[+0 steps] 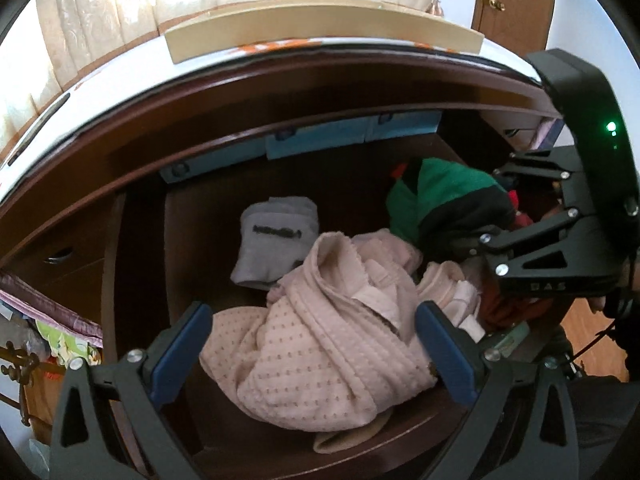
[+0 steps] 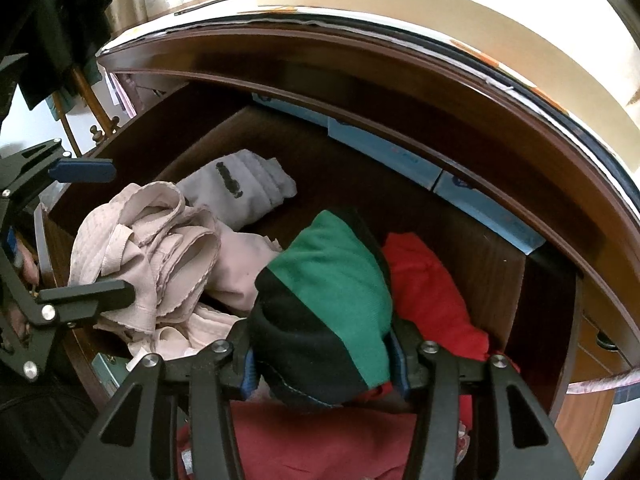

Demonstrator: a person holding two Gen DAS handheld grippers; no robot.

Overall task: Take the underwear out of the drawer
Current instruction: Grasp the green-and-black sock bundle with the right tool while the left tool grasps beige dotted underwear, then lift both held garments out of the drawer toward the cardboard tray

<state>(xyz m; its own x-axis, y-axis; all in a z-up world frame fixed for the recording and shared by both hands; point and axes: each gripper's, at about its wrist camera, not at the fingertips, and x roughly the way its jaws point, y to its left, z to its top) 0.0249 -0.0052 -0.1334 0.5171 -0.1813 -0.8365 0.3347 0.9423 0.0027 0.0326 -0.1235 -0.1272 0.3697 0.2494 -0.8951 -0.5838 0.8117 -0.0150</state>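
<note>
An open dark wooden drawer (image 1: pixel 136 280) holds clothes. A pink textured garment (image 1: pixel 320 344) lies at the front, between the wide-open fingers of my left gripper (image 1: pixel 316 344), which hovers over it. A folded grey underwear (image 1: pixel 276 240) with a dark waistband print lies behind it. My right gripper (image 2: pixel 324 360) is shut on a green and black underwear (image 2: pixel 332 300) at the drawer's right side; it also shows in the left wrist view (image 1: pixel 444 196). Red cloth (image 2: pixel 428 296) lies beside and under it. The pink garment (image 2: pixel 156 256) and grey underwear (image 2: pixel 240 192) show in the right wrist view too.
Light blue boxes (image 1: pixel 320 140) line the back of the drawer under the brown cabinet top (image 1: pixel 280 76). A beige board (image 1: pixel 320 24) lies on the top. Curtains hang behind. A wooden door (image 1: pixel 512 4) is at the far right.
</note>
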